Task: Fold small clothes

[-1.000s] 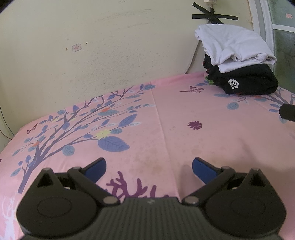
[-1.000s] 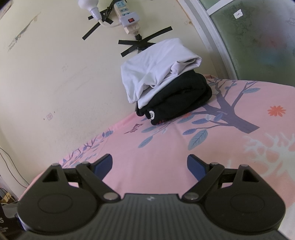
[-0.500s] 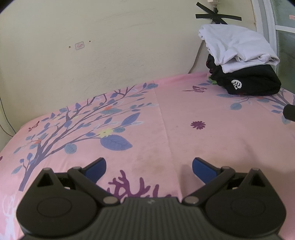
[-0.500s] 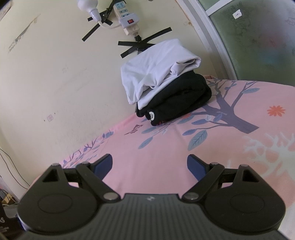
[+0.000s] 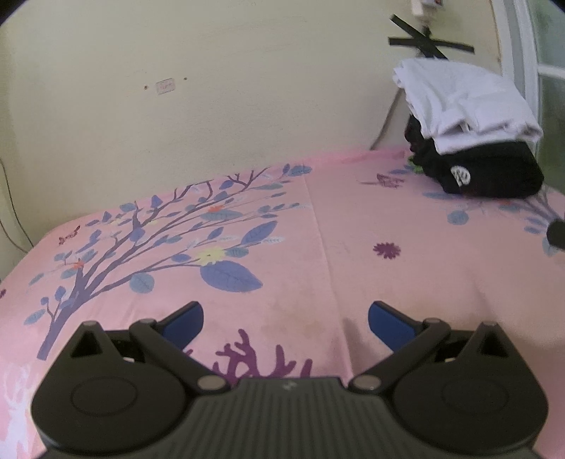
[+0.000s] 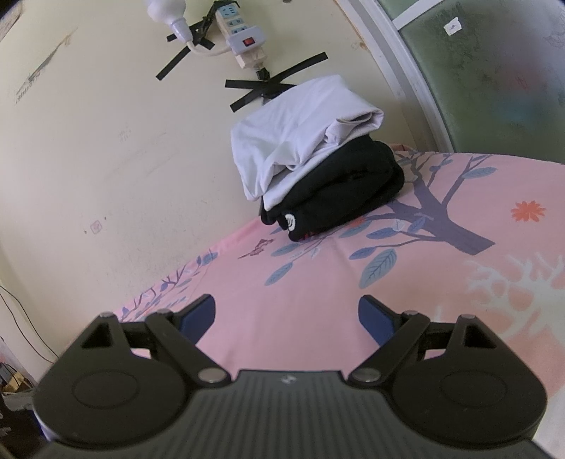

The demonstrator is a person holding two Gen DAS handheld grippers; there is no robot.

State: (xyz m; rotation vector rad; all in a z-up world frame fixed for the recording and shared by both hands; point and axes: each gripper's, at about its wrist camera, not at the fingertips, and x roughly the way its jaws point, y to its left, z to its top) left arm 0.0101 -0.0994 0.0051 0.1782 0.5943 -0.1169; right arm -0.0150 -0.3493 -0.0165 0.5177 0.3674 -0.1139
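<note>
A folded white garment (image 5: 466, 106) (image 6: 300, 137) lies on top of a folded black garment (image 5: 487, 169) (image 6: 346, 187) with a small white logo. The stack sits at the far right corner of the pink printed sheet (image 5: 317, 247) (image 6: 317, 282), against the wall. My left gripper (image 5: 286, 317) hovers open over the bare sheet, well short of the stack, nothing between its blue pads. My right gripper (image 6: 286, 310) is also open and empty, pointing toward the stack from a distance. A dark tip of the right gripper (image 5: 558, 234) shows at the left view's right edge.
A cream wall (image 5: 212, 88) backs the bed. A power strip (image 6: 243, 35) and a bulb (image 6: 166, 10) are taped to the wall above the stack. A frosted window (image 6: 494, 70) stands at the right. The sheet's left edge drops off near a cable (image 5: 14, 212).
The left gripper has drifted slightly, so the stack sits a little further right and higher in its view. The right view is nearly unchanged. Both grippers stay open.
</note>
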